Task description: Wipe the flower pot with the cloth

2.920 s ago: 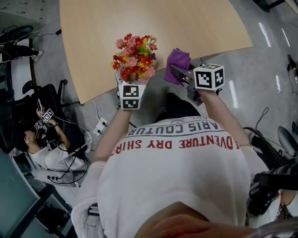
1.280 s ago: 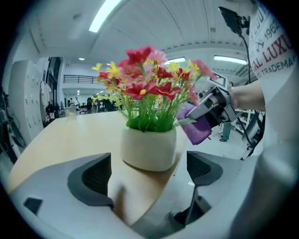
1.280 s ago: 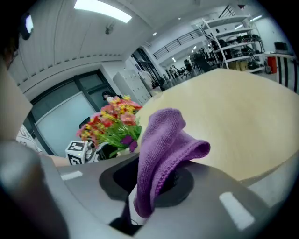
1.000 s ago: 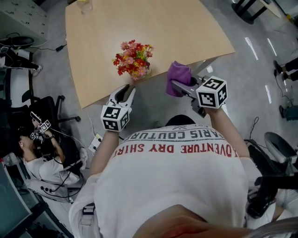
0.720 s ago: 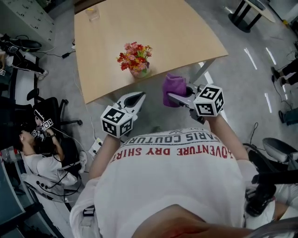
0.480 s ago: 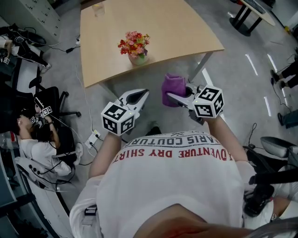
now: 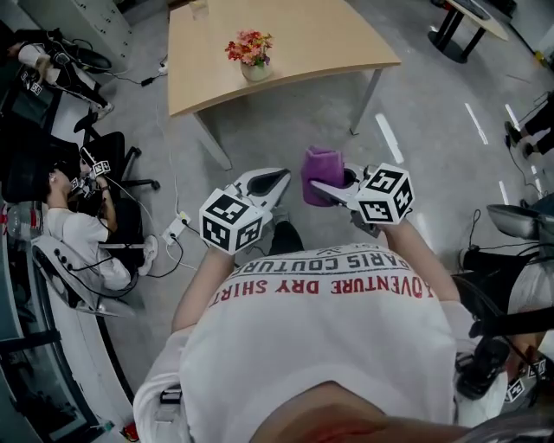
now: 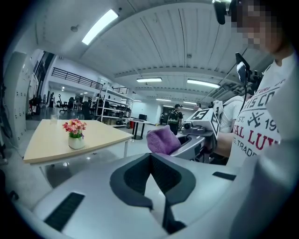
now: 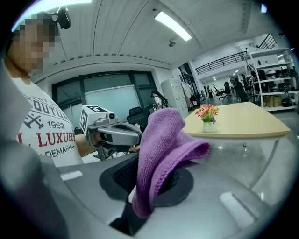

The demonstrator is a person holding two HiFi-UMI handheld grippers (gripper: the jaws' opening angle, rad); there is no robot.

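Note:
The flower pot (image 7: 254, 71), white with red and pink flowers, stands near the front edge of the wooden table (image 7: 303, 35), far ahead of both grippers. It appears small in the left gripper view (image 8: 75, 140) and the right gripper view (image 9: 209, 126). My left gripper (image 7: 281, 176) is shut and empty, its jaws pressed together (image 8: 150, 155). To its right, my right gripper (image 7: 327, 185) is shut on the purple cloth (image 7: 322, 164), which bunches up over the jaws (image 9: 163, 149). Both hang over the grey floor, level with each other.
A person (image 7: 74, 234) sits at the left beside an office chair (image 7: 112, 156), with a power strip (image 7: 177, 229) and cables on the floor. Another table (image 7: 472, 17) stands at the top right, and a chair (image 7: 511, 221) at the right edge.
The left gripper has let go of the pot and its jaws have shut. Both grippers have drawn back from the table, which now lies far off; the cloth stays in the right gripper.

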